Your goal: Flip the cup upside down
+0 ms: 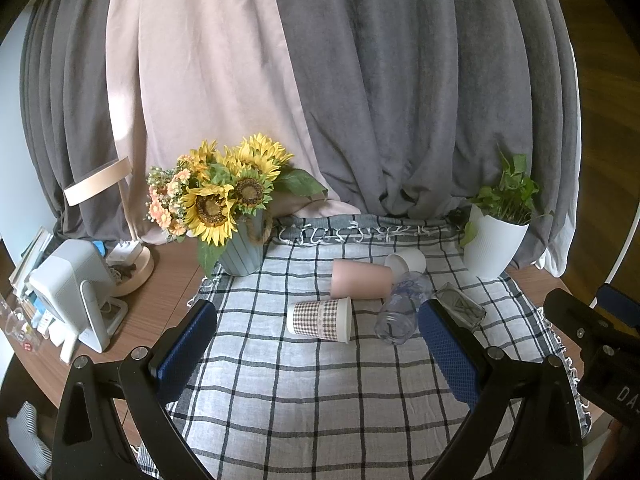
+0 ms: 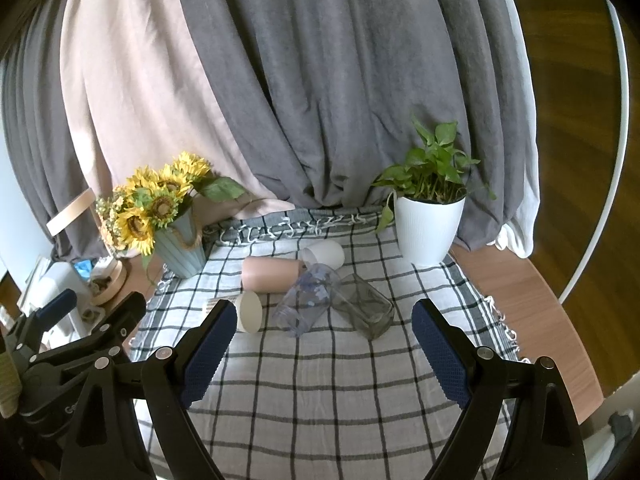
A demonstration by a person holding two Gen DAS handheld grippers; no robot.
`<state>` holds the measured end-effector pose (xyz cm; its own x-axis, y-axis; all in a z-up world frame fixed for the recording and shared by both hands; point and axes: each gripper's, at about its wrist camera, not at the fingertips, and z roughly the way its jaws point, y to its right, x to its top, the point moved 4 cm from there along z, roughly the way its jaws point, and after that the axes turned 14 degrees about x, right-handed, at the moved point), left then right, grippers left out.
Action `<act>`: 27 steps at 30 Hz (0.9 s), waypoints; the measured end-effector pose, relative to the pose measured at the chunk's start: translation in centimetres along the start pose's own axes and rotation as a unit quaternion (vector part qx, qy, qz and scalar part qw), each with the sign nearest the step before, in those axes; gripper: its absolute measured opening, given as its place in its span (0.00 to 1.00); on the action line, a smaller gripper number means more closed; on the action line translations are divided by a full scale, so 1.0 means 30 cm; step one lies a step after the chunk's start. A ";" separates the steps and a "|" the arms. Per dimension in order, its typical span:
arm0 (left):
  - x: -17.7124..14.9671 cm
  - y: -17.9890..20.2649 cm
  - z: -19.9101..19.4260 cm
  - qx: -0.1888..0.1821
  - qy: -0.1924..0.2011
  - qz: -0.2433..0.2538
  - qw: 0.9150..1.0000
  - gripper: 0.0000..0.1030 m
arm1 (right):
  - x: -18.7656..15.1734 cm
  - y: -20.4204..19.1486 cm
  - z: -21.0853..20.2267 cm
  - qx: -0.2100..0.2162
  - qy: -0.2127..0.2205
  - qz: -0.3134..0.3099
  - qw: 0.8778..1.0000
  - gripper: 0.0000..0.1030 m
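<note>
Five cups are seen lying on their sides in a cluster on the checked cloth [image 1: 320,380] over the bench: a patterned paper cup [image 1: 320,319] nearest, touched behind by a pink cup [image 1: 360,280], with a white cup [image 1: 406,261], a clear plastic cup [image 1: 400,312] and a square glass [image 2: 362,310] alongside. Both the left tongs [image 1: 318,344] and right tongs [image 2: 324,344] are held released, spread wide and grasping nothing, short of the cluster. The paper cup is judged best gripped across its wall and rotated mouth-down onto bare cloth, with care that the touching neighbours are not rolled; the sunflower vase [image 1: 242,252] and plant pot [image 1: 494,246] stand well behind.
</note>
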<state>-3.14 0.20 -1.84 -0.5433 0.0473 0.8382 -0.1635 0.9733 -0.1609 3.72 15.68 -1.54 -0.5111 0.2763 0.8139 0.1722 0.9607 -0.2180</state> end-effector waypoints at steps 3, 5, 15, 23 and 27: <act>-0.001 0.001 0.000 0.000 0.001 0.001 1.000 1.00 | 0.003 -0.004 -0.001 0.001 0.001 -0.001 1.000 0.87; -0.001 -0.001 -0.001 -0.001 0.000 0.000 1.000 1.00 | 0.004 -0.003 0.000 0.001 0.001 -0.002 1.000 0.87; 0.000 -0.001 0.002 -0.005 0.001 0.003 1.000 1.00 | 0.002 -0.005 -0.002 0.001 0.002 -0.002 1.000 0.87; -0.005 -0.001 0.020 -0.015 -0.006 0.013 1.000 1.00 | 0.006 -0.006 0.012 0.004 -0.003 -0.004 1.000 0.87; -0.014 -0.002 0.068 0.002 -0.030 0.015 0.999 1.00 | 0.005 -0.011 0.055 0.017 -0.020 -0.010 1.000 0.87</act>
<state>-4.57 -0.34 -3.26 -0.5962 0.0620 0.8005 -0.1503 0.9708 -0.1870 2.21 15.45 -2.24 -0.5476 0.2575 0.7962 0.1338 0.9662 -0.2204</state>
